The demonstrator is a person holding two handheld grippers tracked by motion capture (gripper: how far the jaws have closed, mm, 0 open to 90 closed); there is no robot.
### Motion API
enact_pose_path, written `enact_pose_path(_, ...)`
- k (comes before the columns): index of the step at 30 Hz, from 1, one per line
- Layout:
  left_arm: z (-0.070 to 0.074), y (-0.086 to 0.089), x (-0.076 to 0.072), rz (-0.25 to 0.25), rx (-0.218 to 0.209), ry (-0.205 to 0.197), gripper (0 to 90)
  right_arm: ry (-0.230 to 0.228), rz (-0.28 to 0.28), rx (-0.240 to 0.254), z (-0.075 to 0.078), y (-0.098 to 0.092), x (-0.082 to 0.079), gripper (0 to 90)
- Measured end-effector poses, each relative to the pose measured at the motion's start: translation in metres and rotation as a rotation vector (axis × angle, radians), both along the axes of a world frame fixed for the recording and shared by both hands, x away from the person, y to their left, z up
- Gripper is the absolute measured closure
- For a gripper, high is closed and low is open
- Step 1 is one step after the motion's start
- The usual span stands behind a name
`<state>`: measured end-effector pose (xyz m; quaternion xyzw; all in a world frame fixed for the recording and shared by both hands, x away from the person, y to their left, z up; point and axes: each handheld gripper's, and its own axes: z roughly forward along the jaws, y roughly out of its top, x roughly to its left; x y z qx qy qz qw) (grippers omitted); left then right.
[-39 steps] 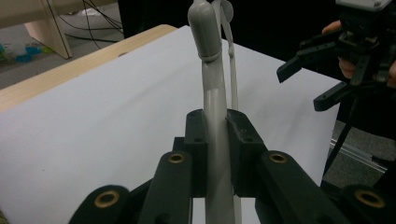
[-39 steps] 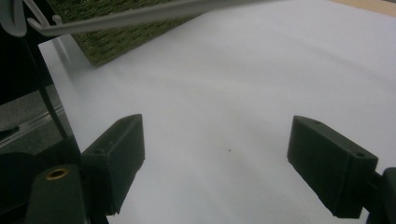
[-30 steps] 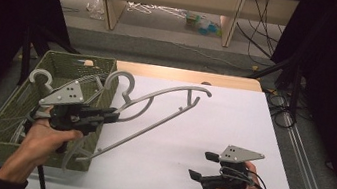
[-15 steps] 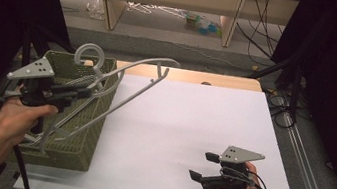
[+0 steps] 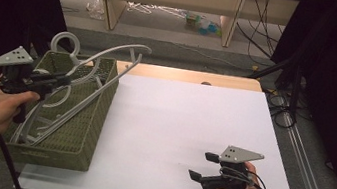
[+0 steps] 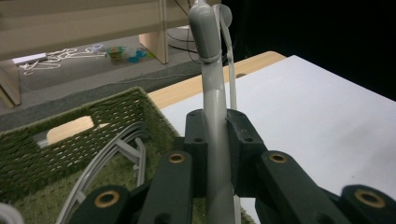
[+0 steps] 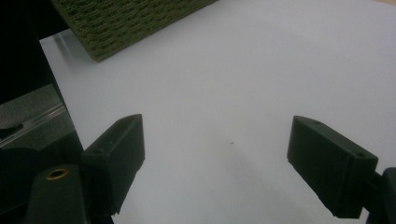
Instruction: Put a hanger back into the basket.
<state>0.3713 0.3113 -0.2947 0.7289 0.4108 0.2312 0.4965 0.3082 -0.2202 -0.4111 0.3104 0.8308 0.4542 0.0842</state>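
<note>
The pale grey plastic clothes hanger (image 5: pixel 105 67) hangs tilted over the green woven rectangular basket (image 5: pixel 84 127), its hook end (image 5: pixel 65 41) up past the far rim and one arm reaching out toward the bench's far edge. The left claw (image 5: pixel 60 78) is clamped on the hanger's bar; in the left gripper view the grey bar (image 6: pixel 215 140) runs straight up between the two black jaws, pinched tight. More grey hangers (image 5: pixel 49 117) lie stacked inside the basket beneath it.

The step in hand looks like laying this hanger down into the basket with the others. To do it well, the long arm needs to swing in line with the basket's length before going down, since it now sticks out over the rim and would catch on the wall. The hook should be kept from snagging the hangers below. Lowering flat, then letting go only once the bar rests on the pile, should keep it from tipping out.

The right claw (image 5: pixel 203 168) rests low over the white bench top (image 5: pixel 178 116) near its front right corner, jaws wide apart with nothing between them, well away from the basket.
</note>
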Motion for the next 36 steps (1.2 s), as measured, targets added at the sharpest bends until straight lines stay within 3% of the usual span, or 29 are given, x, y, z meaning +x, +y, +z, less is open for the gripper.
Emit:
enact_pose_path(16,-0.017,0.038,0.019,0.09,0.032,0.015,79.2,-0.007,-0.003,0.002,0.0,0.0,0.0,18.2)
enact_pose_path(27,-0.029,0.056,0.025,0.12,0.042,0.028,79.2,-0.011,0.0,0.009,-0.001,0.0,0.0,16.8)
enact_pose_path(36,-0.032,0.063,0.029,0.112,0.068,0.03,79.2,-0.015,-0.002,0.012,0.0,0.0,0.0,16.6)
